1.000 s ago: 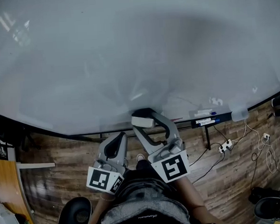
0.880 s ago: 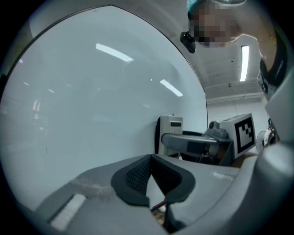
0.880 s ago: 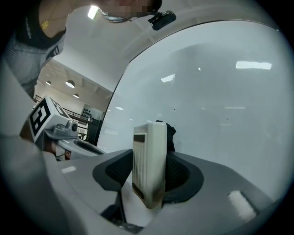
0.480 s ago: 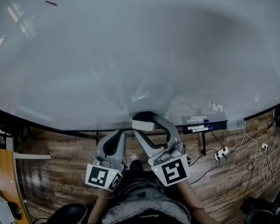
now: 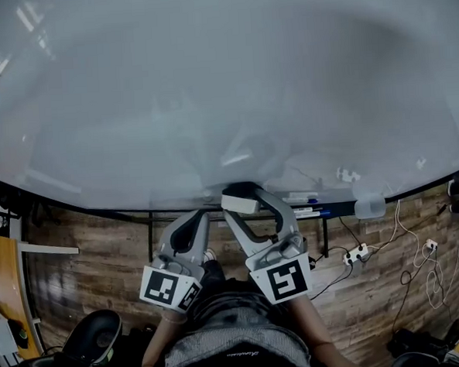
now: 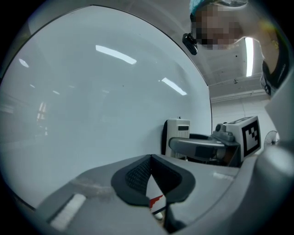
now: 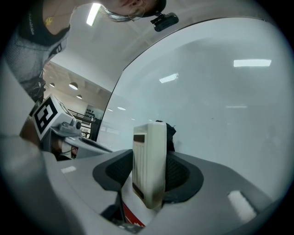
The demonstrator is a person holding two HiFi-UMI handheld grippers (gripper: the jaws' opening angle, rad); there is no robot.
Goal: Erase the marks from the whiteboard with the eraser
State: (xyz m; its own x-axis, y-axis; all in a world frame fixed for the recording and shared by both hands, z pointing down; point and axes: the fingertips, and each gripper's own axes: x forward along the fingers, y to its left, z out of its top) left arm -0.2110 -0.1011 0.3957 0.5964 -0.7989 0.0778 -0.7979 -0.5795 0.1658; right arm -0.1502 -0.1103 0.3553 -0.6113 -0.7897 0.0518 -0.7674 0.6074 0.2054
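Spanning nearly the whole head view, the whiteboard [image 5: 223,86] stands upright in front of the person, so both tools are held low and pointed at its bottom edge. The right gripper [image 5: 238,201] has its jaws clamped on the sides of the pale eraser [image 7: 149,165]. The eraser's dark felt face is turned to the board and apparently resting against it near the lower rim, a grip that likely suits flat wiping strokes. The left gripper [image 5: 193,222] hangs just beside it with jaws pressed together on nothing, seemingly kept out of the way. The board looks glossy and almost clean, showing mostly ceiling-light reflections and a faint pale smudge low on the right. Below it lie a wood-plank floor [image 5: 87,257], a pen tray [image 5: 336,206] holding markers [image 5: 305,210], and a power strip [image 5: 354,254] with trailing cables.
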